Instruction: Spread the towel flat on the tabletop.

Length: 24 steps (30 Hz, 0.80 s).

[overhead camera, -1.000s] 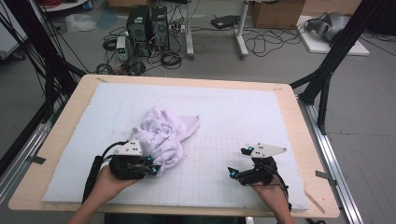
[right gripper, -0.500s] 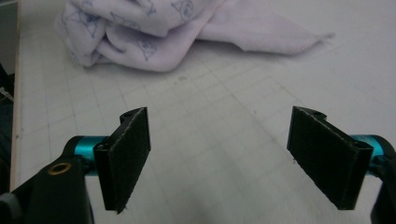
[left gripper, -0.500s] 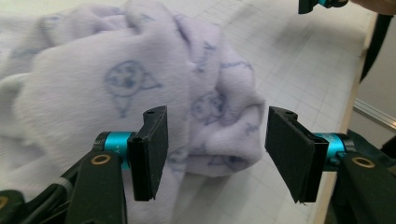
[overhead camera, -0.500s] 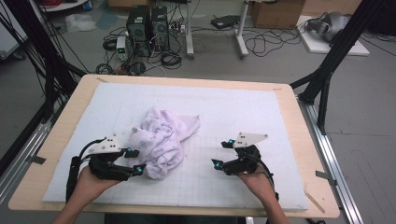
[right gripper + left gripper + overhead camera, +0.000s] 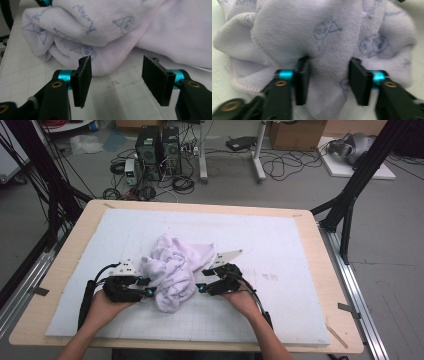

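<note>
A crumpled pale lilac towel point(image 5: 172, 270) with small blue prints lies in a heap on the white mat point(image 5: 300, 250). My left gripper point(image 5: 147, 286) is at the heap's left side. In the left gripper view a thick fold of the towel point(image 5: 324, 32) bulges between its jaws point(image 5: 329, 80), which have just been closing and still stand apart. My right gripper point(image 5: 202, 280) is at the heap's right side. Its jaws point(image 5: 120, 77) have also been closing, with bare mat between them and the towel's hemmed edge point(image 5: 100, 25) just ahead.
The mat covers a wooden table point(image 5: 75, 235) with bare mat to the right and behind the towel. Black frame posts point(image 5: 350, 195) stand at the table's sides. Computer towers point(image 5: 157, 145) and cables sit on the floor beyond the far edge.
My right gripper has slid left across the mat up to the towel. My left gripper drew back a little to the left, then pushed into the heap again.
</note>
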Each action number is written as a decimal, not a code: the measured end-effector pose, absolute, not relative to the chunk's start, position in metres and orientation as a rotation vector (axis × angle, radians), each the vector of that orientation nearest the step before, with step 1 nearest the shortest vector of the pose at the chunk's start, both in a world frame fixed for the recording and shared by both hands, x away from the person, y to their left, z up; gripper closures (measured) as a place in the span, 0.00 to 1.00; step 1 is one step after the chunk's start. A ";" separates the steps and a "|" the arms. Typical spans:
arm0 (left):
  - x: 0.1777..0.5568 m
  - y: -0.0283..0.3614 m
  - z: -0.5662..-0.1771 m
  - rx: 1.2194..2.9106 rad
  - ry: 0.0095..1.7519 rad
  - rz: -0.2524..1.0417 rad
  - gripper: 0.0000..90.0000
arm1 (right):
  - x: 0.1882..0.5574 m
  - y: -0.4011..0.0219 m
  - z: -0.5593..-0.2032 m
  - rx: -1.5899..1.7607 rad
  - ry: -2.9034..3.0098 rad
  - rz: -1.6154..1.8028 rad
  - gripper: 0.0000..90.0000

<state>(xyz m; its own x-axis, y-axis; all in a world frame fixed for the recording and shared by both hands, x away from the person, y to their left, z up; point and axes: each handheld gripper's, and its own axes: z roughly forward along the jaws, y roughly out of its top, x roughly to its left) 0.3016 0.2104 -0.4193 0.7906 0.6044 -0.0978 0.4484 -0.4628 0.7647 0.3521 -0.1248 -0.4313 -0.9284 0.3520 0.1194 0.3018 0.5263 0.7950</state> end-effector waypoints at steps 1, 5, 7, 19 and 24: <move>0.303 0.210 -0.420 2.136 0.781 0.238 0.72 | 0.353 -0.121 -0.434 0.570 2.707 1.381 0.48; 0.310 0.210 -0.422 2.152 0.773 0.233 0.84 | 0.355 -0.102 -0.443 0.529 2.747 1.335 0.62; 0.310 0.210 -0.421 2.151 0.766 0.227 0.87 | 0.357 -0.098 -0.447 0.509 2.776 1.333 0.80; 0.298 0.214 -0.405 2.111 0.721 0.227 0.90 | 0.326 -0.145 -0.422 0.453 2.744 1.368 0.97; 0.291 0.205 -0.401 2.111 0.674 0.213 0.91 | 0.292 -0.171 -0.417 0.451 2.741 1.355 0.97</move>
<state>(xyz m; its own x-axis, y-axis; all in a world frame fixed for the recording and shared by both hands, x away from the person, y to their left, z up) 0.2910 0.2050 -0.4007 0.8378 0.5378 -0.0937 0.3860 -0.4622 0.7984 0.2917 -0.1711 -0.4169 -0.9561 0.2810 0.0830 0.2365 0.5730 0.7847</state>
